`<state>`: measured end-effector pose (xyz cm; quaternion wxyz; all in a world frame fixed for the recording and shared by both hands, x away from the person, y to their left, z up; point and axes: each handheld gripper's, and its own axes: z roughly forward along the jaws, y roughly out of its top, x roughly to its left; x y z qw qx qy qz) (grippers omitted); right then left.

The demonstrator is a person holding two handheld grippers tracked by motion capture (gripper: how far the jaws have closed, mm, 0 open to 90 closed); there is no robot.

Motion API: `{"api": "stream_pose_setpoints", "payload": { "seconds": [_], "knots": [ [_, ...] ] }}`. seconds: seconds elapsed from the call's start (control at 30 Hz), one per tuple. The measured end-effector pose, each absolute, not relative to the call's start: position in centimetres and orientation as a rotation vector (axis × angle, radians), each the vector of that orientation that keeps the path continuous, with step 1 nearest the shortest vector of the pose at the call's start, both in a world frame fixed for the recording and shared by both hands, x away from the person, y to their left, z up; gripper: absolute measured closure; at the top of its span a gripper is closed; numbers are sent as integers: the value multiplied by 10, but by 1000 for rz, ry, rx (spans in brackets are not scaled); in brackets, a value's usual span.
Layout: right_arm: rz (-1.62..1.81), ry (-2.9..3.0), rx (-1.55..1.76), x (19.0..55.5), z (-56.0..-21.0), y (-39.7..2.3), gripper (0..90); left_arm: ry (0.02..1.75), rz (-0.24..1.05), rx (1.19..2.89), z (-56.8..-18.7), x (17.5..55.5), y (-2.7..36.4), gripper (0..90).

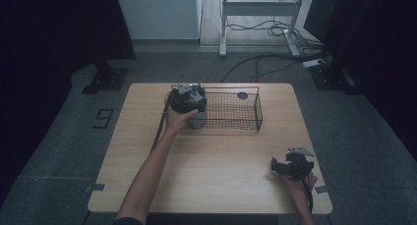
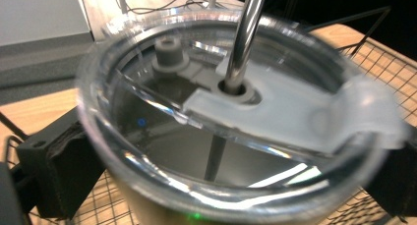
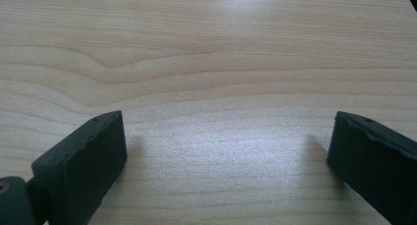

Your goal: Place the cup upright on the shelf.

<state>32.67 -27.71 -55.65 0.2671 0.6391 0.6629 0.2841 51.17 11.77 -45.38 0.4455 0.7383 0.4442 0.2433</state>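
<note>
The wooden counter (image 1: 211, 161) carries a black wire basket (image 1: 231, 112) near its far edge, roughly centred, with a small dark round object (image 1: 242, 95) lying in the basket's far right part. The whole near half of the counter is bare wood, leaving broad open room between the basket and the near edge.

The left hand-held gripper (image 1: 188, 99) sits at the basket's left end, held by the left hand (image 1: 178, 119). In the left gripper view its black jaws press on both sides of a tumbler (image 2: 231, 151) with a clear lid (image 2: 275, 107) and a metal straw (image 2: 246, 38) rising through the lid's centre hole; the jaws are closed on the tumbler. Basket mesh shows below and to the right of the tumbler, but whether it stands on the basket floor or is lifted, I cannot tell.

The right hand-held gripper (image 1: 282, 166) rests low near the counter's near right corner, close to the right edge, held by the right hand (image 1: 299, 184). Its jaws stand wide apart with nothing between them, just bare wood grain beneath
</note>
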Motion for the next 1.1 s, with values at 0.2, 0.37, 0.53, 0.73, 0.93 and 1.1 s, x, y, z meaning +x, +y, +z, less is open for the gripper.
{"api": "stream_pose_setpoints", "payload": {
  "seconds": [0.2,0.37,0.53,0.73,0.93,1.1],
  "knots": [
    [766,1790,1725,327,-556,-277,11,1083,610,1845,-443,499,123,3],
    [766,1789,1725,327,-556,-277,10,1056,594,1847,-435,489,128,3],
    [765,1789,1726,327,-557,-277,9,1033,577,1829,-426,476,132,5],
    [765,1789,1726,327,-556,-277,9,1012,572,1842,-424,458,133,6],
    [766,1788,1729,327,-556,-277,9,977,554,1863,-423,441,135,8],
    [765,1789,1725,327,-557,-277,9,945,530,1882,-424,427,137,17]
  ]
}}
